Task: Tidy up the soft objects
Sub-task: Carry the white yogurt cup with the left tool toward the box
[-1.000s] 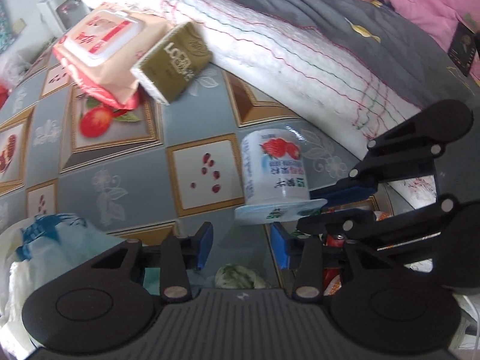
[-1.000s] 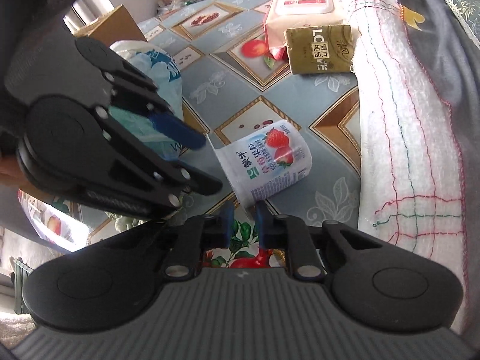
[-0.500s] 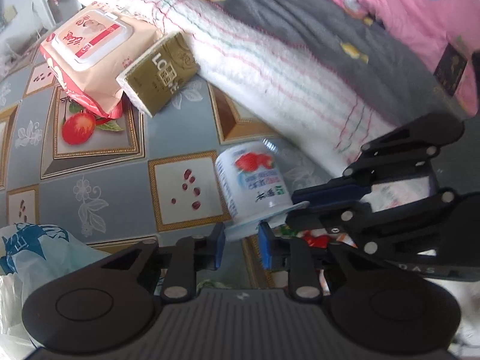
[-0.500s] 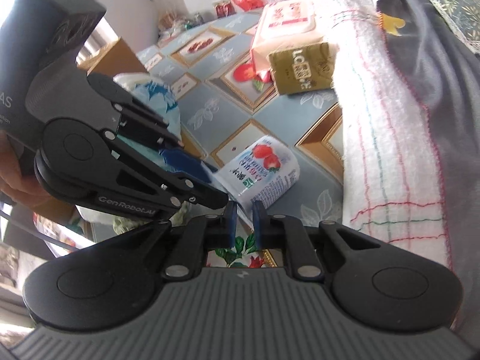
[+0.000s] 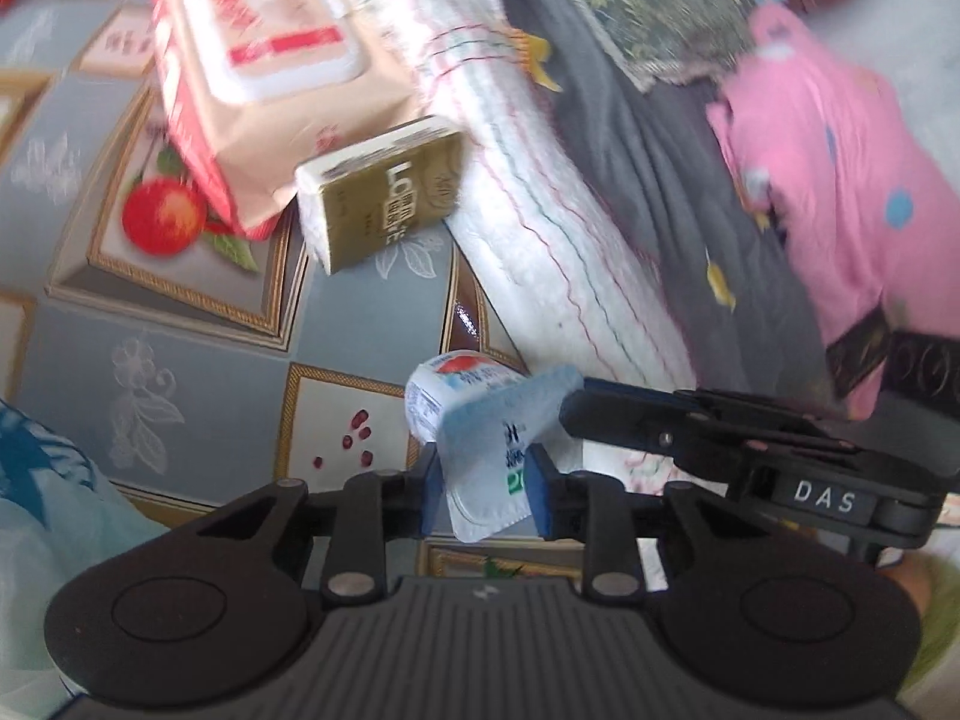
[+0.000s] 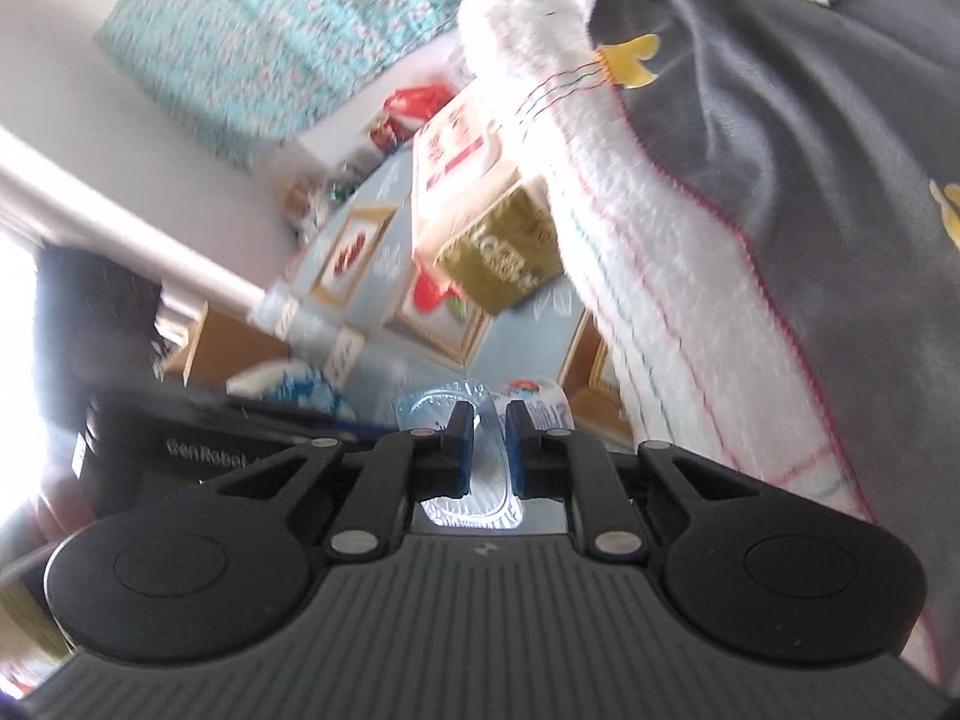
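Cup: the strawberry yogurt cup (image 5: 474, 414) is off the tablecloth now — half a second ago it lay tipped on the cloth, and here it hangs in the air between the two grippers, tilted, its foil rim toward the left camera.

Left gripper: the left gripper (image 5: 485, 489) has closed in on the cup's rim; its blue pads (image 5: 536, 495) press the foil edge from both sides, where a second ago they stood wide apart and short of it.

Right gripper: the right gripper (image 6: 486, 450) is clamped on the same cup, pads pinching the clear lid flange — seen edge-on in the right view. In the left view its finger reaches in from the right and touches the rim's upper corner.

Camera shift: both views have swung upward and blurred; the right view now takes in wall and a teal curtain (image 6: 270, 42), which were out of frame before.

Wipes: the pink pack (image 5: 264, 78) sits where it was, leaning on the towel (image 5: 540, 222) edge.

Box: the gold box (image 5: 384, 204) is unmoved, just beside the wipes and touching them.

Bag: the blue-and-white bag (image 5: 42, 480) stays at the left edge, near the left gripper's body.

Bedding: grey blanket (image 5: 678, 192) and pink cloth (image 5: 840, 180) lie past the towel, unchanged.
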### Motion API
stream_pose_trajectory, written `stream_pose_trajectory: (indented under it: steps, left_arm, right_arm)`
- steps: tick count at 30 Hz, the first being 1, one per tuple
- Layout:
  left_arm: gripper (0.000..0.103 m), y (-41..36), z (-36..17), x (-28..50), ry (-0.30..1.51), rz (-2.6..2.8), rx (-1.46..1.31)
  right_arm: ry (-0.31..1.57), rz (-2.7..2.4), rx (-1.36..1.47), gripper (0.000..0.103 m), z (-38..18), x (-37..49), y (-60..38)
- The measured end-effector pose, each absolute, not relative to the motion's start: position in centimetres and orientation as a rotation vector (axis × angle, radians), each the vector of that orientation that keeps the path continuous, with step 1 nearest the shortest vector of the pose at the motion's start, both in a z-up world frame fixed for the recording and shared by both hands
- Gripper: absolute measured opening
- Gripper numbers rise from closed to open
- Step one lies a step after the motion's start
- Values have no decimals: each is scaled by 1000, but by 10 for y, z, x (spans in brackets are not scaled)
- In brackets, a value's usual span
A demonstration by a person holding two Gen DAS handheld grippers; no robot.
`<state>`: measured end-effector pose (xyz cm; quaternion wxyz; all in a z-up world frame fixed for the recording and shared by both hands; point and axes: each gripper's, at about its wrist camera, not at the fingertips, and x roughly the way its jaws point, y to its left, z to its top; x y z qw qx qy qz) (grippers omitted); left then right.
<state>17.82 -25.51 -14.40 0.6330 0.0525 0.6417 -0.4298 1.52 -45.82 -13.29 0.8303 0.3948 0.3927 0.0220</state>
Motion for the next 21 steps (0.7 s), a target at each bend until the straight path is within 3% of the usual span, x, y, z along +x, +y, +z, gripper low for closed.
stream_pose_trajectory:
  steps: [2,12,21]
  left_arm:
    - [38,-252,-152,184,1506,-973,48]
    - [37,-246,-149,193,1511,-894,-57]
    - [37,-232,-120,181,1470,-866,-91]
  right_arm:
    - [834,39,860,11,-137,22,-463]
    - [835,50,987,13,-147,43,-469]
    - [830,79,987,13,-120,38,-461]
